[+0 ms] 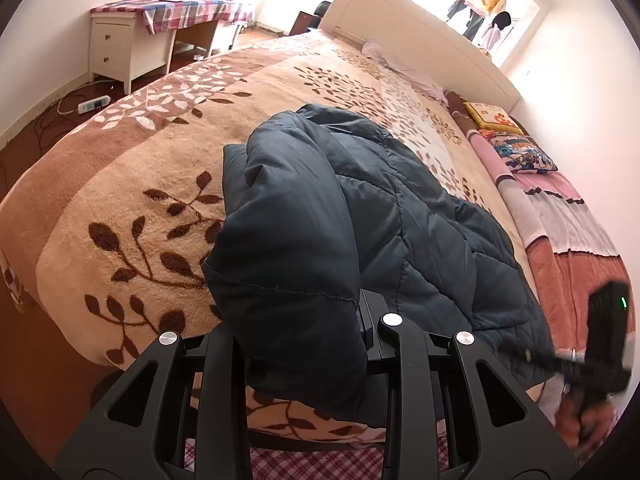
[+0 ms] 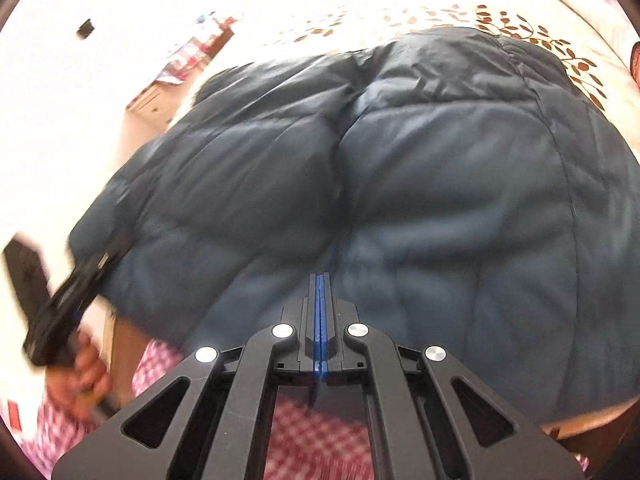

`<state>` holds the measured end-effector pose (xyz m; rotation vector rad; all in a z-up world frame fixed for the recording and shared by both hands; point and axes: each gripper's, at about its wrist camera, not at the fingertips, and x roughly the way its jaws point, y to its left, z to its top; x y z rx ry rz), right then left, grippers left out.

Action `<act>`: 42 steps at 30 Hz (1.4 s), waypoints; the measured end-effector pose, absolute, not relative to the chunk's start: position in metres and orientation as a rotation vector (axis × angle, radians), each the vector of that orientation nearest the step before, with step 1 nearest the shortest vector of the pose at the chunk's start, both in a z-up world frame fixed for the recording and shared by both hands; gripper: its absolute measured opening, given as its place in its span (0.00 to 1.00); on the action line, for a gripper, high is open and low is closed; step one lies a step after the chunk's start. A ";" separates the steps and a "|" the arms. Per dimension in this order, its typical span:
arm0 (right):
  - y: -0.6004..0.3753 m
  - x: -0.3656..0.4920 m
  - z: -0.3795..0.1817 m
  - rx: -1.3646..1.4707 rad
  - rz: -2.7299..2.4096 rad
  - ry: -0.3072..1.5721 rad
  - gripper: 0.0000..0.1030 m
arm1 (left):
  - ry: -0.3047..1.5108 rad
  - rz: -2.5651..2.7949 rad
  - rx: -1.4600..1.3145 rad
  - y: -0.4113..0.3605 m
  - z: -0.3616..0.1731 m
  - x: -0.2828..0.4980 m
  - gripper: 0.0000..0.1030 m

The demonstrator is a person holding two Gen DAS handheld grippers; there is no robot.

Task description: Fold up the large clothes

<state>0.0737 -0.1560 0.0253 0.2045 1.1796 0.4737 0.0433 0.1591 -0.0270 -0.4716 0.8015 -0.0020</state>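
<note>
A dark blue quilted puffer jacket lies bunched on the leaf-patterned blanket on the bed. A fold of it drapes over my left gripper and hides the fingertips; the jaws seem closed on the fabric. In the right wrist view the jacket fills the middle. My right gripper is shut with its blue pads pressed together, tips just above the jacket's near edge, nothing visibly between them. The right gripper also shows blurred in the left wrist view, and the left gripper shows blurred in the right wrist view.
A white headboard and pillows lie at the far right of the bed. A white drawer unit and a desk with a checked cloth stand beyond the bed. A power strip lies on the floor. Pink checked fabric is below the grippers.
</note>
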 end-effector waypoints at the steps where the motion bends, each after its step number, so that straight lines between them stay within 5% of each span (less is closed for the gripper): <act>1: -0.156 0.066 0.024 0.206 0.488 1.190 0.01 | 0.801 -0.002 -0.473 0.159 -0.027 0.043 0.27; 10: -0.134 0.062 -0.036 0.086 0.492 1.311 0.00 | 0.789 -0.013 -0.418 0.144 -0.018 0.039 0.27; 22: -0.141 0.060 -0.032 0.117 0.511 1.266 0.00 | 0.742 -0.024 -0.388 0.130 0.011 0.036 0.26; 30: -0.267 0.030 0.037 0.317 0.335 1.028 0.00 | 0.672 -0.066 -0.319 0.102 0.045 0.031 0.26; 42: -0.345 0.046 -0.024 0.508 0.246 1.085 0.02 | 0.555 -0.349 -0.078 -0.034 0.118 0.033 0.26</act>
